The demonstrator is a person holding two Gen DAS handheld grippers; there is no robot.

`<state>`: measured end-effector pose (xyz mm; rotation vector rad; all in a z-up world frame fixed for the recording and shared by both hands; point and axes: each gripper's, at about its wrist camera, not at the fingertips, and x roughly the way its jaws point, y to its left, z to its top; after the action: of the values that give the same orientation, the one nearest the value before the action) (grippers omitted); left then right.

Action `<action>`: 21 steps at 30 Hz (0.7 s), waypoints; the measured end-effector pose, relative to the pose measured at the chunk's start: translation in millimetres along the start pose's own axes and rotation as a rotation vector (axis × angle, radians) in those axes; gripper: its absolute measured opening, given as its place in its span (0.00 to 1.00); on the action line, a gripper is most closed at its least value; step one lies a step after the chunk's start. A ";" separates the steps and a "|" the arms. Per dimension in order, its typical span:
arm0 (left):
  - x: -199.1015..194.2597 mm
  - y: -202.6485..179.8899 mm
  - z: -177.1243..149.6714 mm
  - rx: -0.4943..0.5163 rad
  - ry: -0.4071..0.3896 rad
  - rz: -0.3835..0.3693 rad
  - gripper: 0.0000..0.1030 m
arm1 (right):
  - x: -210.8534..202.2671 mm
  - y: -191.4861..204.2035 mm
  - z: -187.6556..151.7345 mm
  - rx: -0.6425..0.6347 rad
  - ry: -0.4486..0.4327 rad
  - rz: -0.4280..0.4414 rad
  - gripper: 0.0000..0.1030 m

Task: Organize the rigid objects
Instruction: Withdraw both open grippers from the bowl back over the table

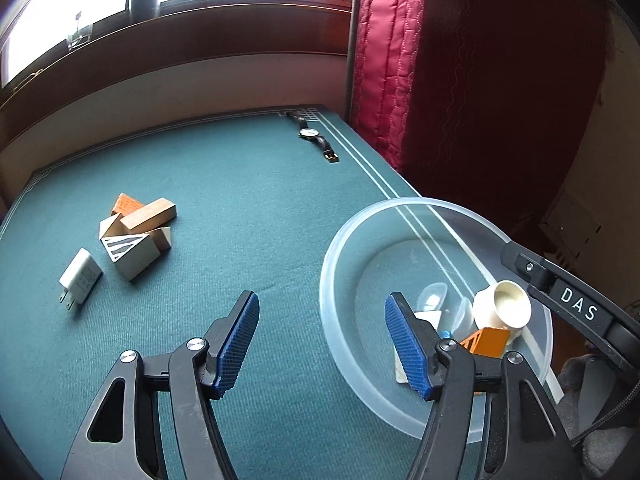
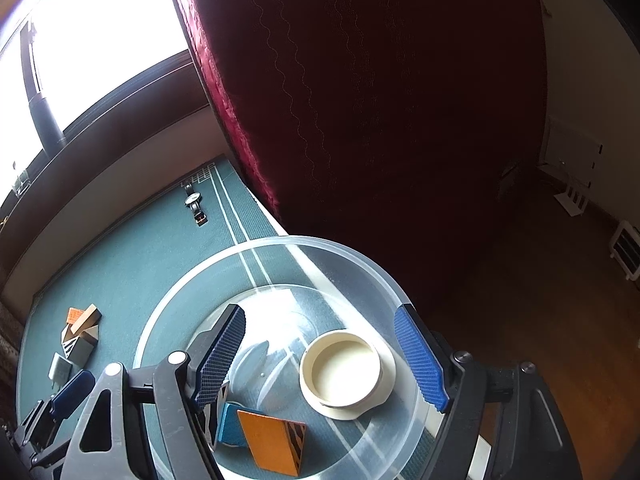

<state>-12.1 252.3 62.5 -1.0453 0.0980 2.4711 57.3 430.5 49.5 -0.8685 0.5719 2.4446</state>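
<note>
Hovering just above the clear plastic bowl (image 2: 280, 280), the right hand-held gripper (image 2: 320, 360) has its blue-padded fingers spread wide with nothing between them. Directly below it, inside the bowl, a cream round cup (image 2: 340, 372) sits open side up on the bowl's floor, and nearer the camera an orange block (image 2: 266, 442) with a striped end lies beside a blue block (image 2: 232, 424); a white piece is partly hidden under the left finger, too covered to identify. The left hand-held gripper (image 1: 320, 344) hangs over the green worktop (image 1: 240, 184) just left of the bowl (image 1: 340, 240), its jaws equally wide apart and empty, its right finger overlapping the bowl's near rim in view. From this camera the cup (image 1: 506, 308) appears tilted against the orange block (image 1: 486, 340) at the bowl's right side. Farther out, left of the bowl, a white charger plug (image 1: 80, 278) lies flat on the worktop, and just beyond it is a small heap of wooden blocks (image 1: 138, 232), including a white wedge with a striped triangular face and an orange piece. Farthest from the bowl, near the worktop's back corner, a wristwatch (image 1: 316, 138) lies stretched out beside the red quilted curtain (image 1: 460, 80).
</note>
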 end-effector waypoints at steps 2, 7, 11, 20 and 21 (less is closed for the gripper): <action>-1.3 6.4 -0.5 -0.015 0.002 0.007 0.65 | -1.0 0.8 -1.3 -0.004 0.000 0.002 0.78; -6.7 18.6 -1.4 -0.028 -0.012 0.045 0.66 | -4.6 5.5 -3.3 -0.013 -0.003 0.012 0.80; -10.8 28.7 -2.8 -0.033 -0.018 0.078 0.66 | -9.1 11.4 -5.1 -0.027 -0.009 0.029 0.81; -14.4 56.0 -8.9 -0.075 -0.006 0.123 0.66 | -15.1 28.8 -13.9 -0.066 -0.015 0.091 0.84; -15.3 59.2 -9.5 -0.079 -0.006 0.126 0.66 | -15.8 31.1 -14.6 -0.072 -0.016 0.098 0.84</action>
<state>-22.1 191.2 60.0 -1.0956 0.0664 2.6105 57.4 393.4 56.5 -0.8674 0.5356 2.5717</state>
